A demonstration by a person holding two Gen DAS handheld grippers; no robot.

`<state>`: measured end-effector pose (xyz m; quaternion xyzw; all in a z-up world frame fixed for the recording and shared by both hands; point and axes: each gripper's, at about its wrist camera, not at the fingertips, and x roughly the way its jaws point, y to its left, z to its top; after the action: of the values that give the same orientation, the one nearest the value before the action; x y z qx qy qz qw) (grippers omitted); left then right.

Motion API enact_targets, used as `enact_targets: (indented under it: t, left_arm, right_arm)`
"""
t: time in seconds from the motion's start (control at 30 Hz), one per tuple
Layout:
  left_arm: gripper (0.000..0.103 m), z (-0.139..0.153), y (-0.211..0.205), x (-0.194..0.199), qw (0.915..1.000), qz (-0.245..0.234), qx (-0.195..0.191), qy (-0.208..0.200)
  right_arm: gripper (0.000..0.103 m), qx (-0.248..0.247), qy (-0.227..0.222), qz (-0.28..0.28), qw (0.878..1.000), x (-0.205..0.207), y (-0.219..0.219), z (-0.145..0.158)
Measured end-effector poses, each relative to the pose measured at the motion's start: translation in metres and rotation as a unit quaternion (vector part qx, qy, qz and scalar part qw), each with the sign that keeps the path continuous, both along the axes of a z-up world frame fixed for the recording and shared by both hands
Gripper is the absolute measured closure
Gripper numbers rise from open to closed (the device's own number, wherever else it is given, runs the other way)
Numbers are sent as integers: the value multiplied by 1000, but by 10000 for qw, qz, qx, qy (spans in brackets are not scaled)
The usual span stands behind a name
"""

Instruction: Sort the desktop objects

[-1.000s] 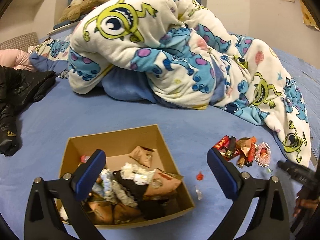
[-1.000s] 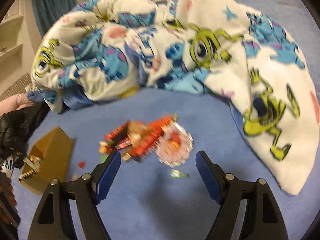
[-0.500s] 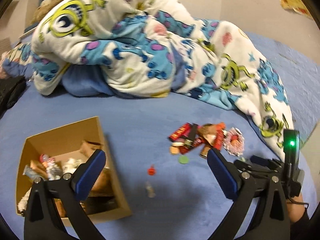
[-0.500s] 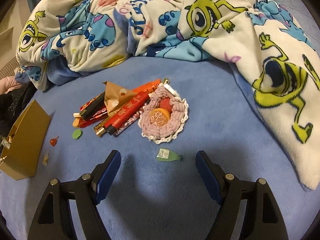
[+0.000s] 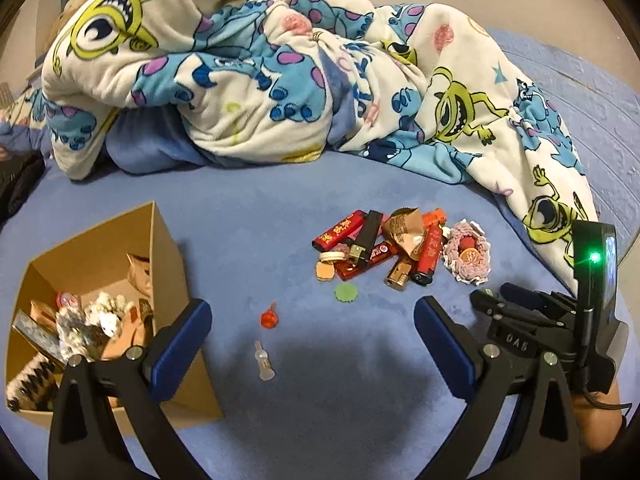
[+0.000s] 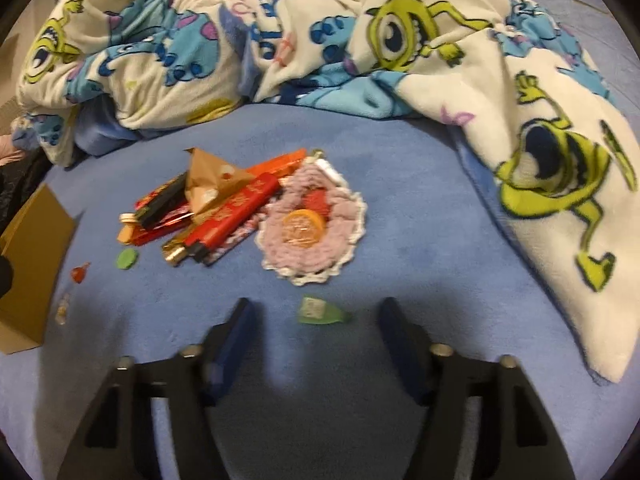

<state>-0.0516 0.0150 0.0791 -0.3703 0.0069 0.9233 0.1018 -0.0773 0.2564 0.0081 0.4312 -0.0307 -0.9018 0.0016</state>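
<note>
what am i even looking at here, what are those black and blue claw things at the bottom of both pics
They are two hand-held grippers; a person carries one in each hand, and each has a fisheye camera looking along its fingers. One picture is from the left gripper, the other from the right gripper.

They hover over a blue bed cover, with a cartoon blanket bunched behind. On the cover lie a cardboard box holding scraps, a pile of lighters, a crocheted coaster and a few small bits.

Neither gripper holds anything. The right one's jaws have just been closing, with a small green bottle lying just ahead of its tips, not yet pinched. The left view also shows the right gripper at its right edge.
</note>
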Motion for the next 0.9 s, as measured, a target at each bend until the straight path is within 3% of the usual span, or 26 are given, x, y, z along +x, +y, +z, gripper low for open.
enact_targets:
  t: [0.07,0.2,0.63,0.9]
  left_arm:
    - [1,-4,0,-2,10000,3,-20,-63]
    - [1,-10,0,-4,9998,28,-165,-147]
    - [1,-16,3,-5,9993,29,-331,-179]
    - [1,-18,32,-2,9992,-79,-344,-169]
  right_arm:
    - [64,-52,8,-63,10000,0,4,0]
    - [77,41,-3,-134,9999,0,7,0]
    - [78,112,61,154,9998,13,0,6]
    - [78,-111,33,74,9999,17,11,7]
